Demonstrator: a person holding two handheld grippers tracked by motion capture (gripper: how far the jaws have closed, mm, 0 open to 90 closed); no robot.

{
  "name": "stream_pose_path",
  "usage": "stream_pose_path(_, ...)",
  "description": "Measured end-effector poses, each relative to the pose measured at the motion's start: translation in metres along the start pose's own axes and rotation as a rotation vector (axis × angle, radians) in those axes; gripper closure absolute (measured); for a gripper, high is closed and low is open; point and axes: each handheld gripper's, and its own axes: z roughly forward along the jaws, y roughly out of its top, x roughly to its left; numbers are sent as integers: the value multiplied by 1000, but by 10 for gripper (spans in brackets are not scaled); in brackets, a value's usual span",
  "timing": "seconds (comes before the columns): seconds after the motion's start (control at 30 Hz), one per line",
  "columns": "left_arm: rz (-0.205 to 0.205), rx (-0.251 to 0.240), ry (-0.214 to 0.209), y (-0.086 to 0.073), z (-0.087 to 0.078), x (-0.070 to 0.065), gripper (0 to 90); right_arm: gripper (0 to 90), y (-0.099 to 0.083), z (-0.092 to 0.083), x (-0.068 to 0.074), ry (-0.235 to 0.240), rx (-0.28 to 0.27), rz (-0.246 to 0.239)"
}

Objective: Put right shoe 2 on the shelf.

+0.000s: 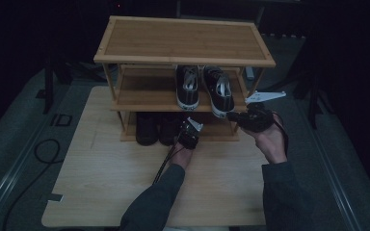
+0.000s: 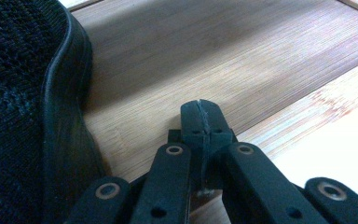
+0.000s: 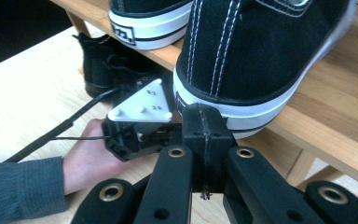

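While both of my hands are low in front of the bamboo shoe rack (image 1: 183,41), neither pair of tongs has hold of anything. My left gripper (image 1: 189,132) is down at the bottom shelf (image 2: 205,56), its jaws pressed fully together with nothing between them, the tip hovering over bare wood just beside the rubber sole edge of a black boot (image 2: 23,116) that fills the left of the left gripper view. From the high view that boot sits as one of a dark pair (image 1: 155,127) on the lowest level, left of my left gripper. My right gripper (image 1: 236,116) is also closed flat, jaw against jaw, empty, and its tip is right up at the white rubber heel of the right-hand black canvas sneaker (image 3: 261,51) on the middle shelf (image 3: 335,135); I cannot tell whether it touches the sole or stops just short. That sneaker's heel juts out a little over the shelf's front edge. Its partner, the left-hand sneaker (image 3: 144,18), stands beside it on the same shelf, heel toward me as well. The rack stands at the far side of the light wooden table (image 1: 106,187), and its top shelf is bare.
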Motion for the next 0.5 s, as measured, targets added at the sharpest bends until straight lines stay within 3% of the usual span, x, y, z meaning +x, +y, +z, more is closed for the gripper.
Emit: stream_pose_path(0.5,0,0,2,0,0,0,900,900,4,5,-15,-24,0,8)
